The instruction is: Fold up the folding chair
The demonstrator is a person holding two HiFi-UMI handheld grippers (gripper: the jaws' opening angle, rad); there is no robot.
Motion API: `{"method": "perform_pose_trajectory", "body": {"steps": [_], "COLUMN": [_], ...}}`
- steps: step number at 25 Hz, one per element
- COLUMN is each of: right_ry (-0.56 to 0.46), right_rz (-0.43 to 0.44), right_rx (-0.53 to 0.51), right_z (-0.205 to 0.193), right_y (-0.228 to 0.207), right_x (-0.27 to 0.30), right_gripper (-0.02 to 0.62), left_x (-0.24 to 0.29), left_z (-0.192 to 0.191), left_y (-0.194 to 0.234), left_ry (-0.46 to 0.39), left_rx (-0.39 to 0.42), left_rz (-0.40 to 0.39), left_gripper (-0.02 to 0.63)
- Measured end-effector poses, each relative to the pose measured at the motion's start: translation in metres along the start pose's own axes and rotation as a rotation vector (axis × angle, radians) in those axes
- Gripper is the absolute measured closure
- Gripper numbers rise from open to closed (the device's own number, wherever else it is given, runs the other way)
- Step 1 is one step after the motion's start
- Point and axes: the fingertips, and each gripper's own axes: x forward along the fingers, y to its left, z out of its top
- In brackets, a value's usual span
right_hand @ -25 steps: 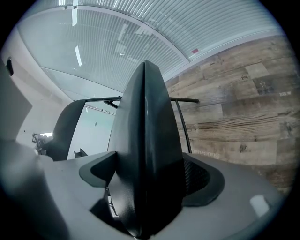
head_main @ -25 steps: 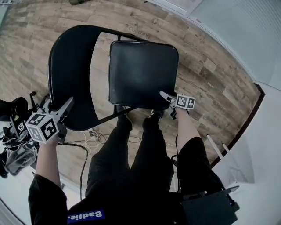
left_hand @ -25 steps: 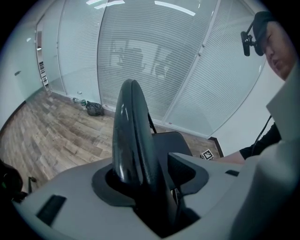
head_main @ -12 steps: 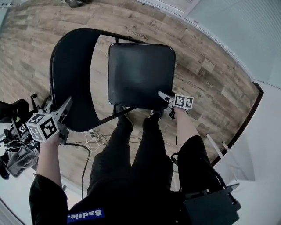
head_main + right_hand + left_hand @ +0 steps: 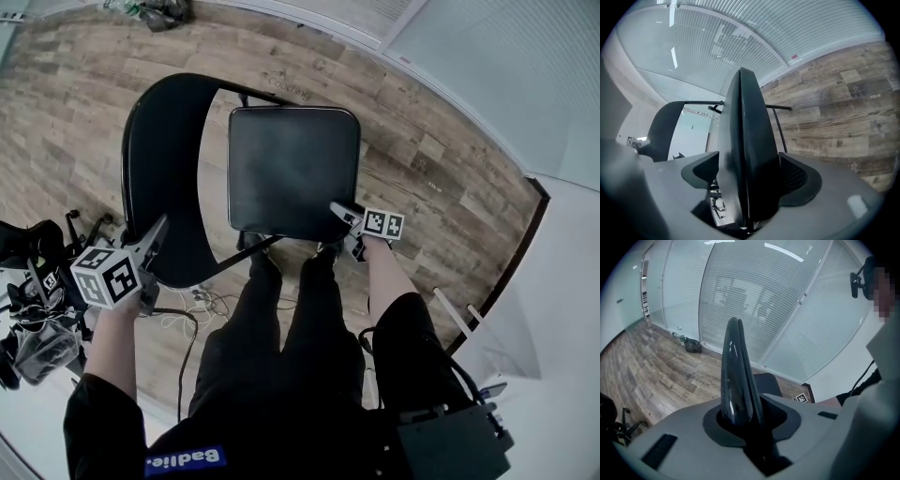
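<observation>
Left gripper (image 5: 155,234), jaws just closed, clamps the curved black backrest (image 5: 159,150) of the black metal folding chair (image 5: 281,122). Right gripper (image 5: 339,214), jaws likewise closing, clamps the square black seat (image 5: 300,187) at its near edge.

The floor of grey-brown wood-effect planks (image 5: 450,178) is laid with staggered joints. A full-height glass partition wall with fine horizontal slats (image 5: 754,296) bounds the far side, divided into panels by thin pale mullions. Bright linear light reflections (image 5: 783,251) show near its top. A dark crumpled bag (image 5: 692,345) lies on the floor against its base. A dark skirting strip (image 5: 516,267) separates the planks from a plain white wall (image 5: 572,319). Loose pale cables (image 5: 202,300) lie on the planks.
</observation>
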Motion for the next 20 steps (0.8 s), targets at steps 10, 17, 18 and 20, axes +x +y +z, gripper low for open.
{"method": "perform_pose_trajectory", "body": {"steps": [10, 17, 18, 20], "right_ry": [0.061, 0.021, 0.028, 0.049], "right_rz": [-0.026, -0.033, -0.032, -0.022], "right_rx": [-0.028, -0.003, -0.010, -0.030], "right_z": [-0.022, -0.023, -0.024, -0.026], "right_y": [0.054, 0.081, 0.086, 0.099], "right_x": [-0.005, -0.010, -0.010, -0.011], "right_gripper": [0.236, 0.272, 0.272, 0.270], "left_x": [-0.028, -0.040, -0.043, -0.048], "left_z": [0.009, 0.016, 0.017, 0.019], "left_y": [-0.013, -0.014, -0.014, -0.012], "left_ry": [0.007, 0.004, 0.002, -0.001], "left_rx": [0.039, -0.003, -0.007, -0.013], "left_rz": [0.007, -0.006, -0.007, -0.008], "left_gripper": [0.518, 0.518, 0.518, 0.518]}}
